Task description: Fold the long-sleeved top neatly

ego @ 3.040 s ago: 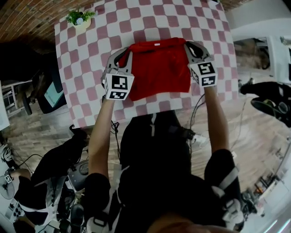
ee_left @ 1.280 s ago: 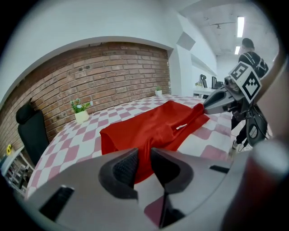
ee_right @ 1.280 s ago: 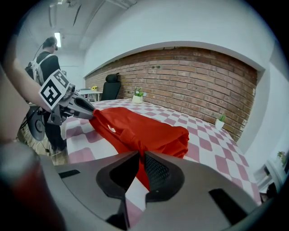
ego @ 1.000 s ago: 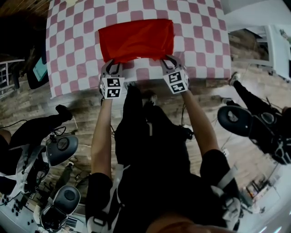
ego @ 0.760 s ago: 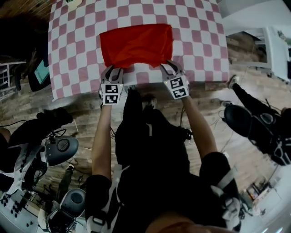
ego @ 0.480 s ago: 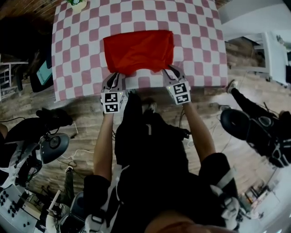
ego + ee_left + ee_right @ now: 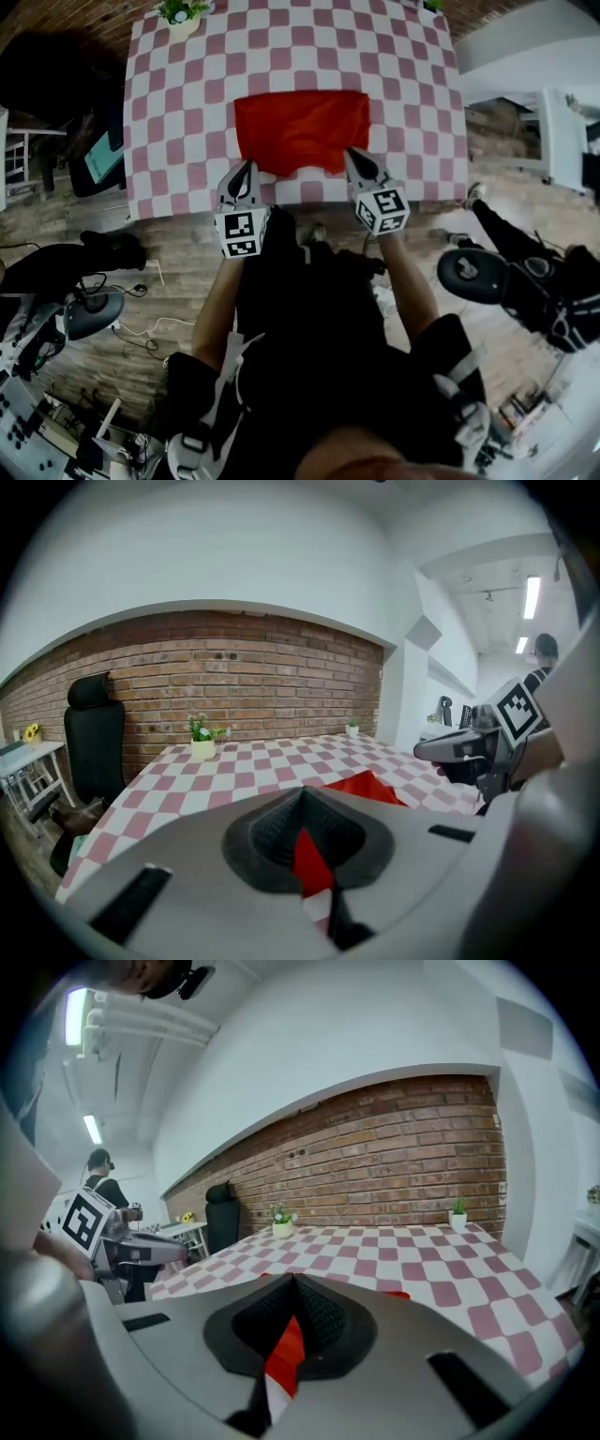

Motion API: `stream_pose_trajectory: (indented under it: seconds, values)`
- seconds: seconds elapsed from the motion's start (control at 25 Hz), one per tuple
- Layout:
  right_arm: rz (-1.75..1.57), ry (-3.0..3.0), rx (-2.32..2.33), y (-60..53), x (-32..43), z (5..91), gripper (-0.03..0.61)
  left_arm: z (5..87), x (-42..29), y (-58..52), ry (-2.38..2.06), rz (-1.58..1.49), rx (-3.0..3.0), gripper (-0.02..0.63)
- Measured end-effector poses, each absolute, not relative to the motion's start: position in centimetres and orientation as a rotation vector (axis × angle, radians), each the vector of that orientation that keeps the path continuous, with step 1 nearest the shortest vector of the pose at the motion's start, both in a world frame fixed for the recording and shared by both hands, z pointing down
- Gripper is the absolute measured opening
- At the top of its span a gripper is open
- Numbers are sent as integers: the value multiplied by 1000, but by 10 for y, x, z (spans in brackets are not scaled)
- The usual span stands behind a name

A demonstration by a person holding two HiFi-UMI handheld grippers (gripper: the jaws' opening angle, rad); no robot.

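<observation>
Tablecloth (image 7: 281, 47) pink-checked, red top (image 7: 300, 127), brick wall (image 7: 234, 686)

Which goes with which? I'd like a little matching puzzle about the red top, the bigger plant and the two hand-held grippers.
Things:
1. red top
2. larger potted plant
3. left gripper
4. right gripper

Places or states:
A. shut on the top's near right corner
B. stands at the far left corner of the checked table
C. shut on the top's near left corner
D. lies as a rectangle mid-table

Pairs: 1-D, 2-B, 3-C, 4-A
</observation>
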State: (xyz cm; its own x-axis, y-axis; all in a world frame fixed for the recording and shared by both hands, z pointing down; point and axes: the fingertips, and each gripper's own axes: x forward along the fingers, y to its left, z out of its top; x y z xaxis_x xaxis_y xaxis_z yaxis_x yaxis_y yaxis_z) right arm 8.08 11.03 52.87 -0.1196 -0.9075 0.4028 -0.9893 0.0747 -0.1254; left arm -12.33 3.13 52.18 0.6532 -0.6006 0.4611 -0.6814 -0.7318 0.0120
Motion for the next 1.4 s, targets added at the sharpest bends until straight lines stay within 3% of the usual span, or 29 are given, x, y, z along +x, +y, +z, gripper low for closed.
stream_pose_trajectory:
  seconds: [0.48, 1.0, 1.04, 1.12, 1.2, 1.4]
  values:
    - [391, -2241, 1695, -5, 27, 477, 8, 525, -142, -6, -999, 670, 2605, 6]
    - [394, -2306, 1221, -105, -11, 516, 11, 574, -134, -34, -1059, 721, 2369, 8]
    - [407, -2306, 1166, -110, -14, 523, 11, 582, -130, -32, -1026, 741, 2345, 26]
    - [440, -2295, 1041, -117, -23, 541, 38, 602, -123, -22, -939, 789, 2281, 205]
    - [457, -2260, 910, -120, -31, 563, 113, 619, -119, -13, -883, 822, 2219, 227]
    - [450, -2150, 657, -122, -45, 617, 126, 660, -122, 3, -819, 913, 2077, 255]
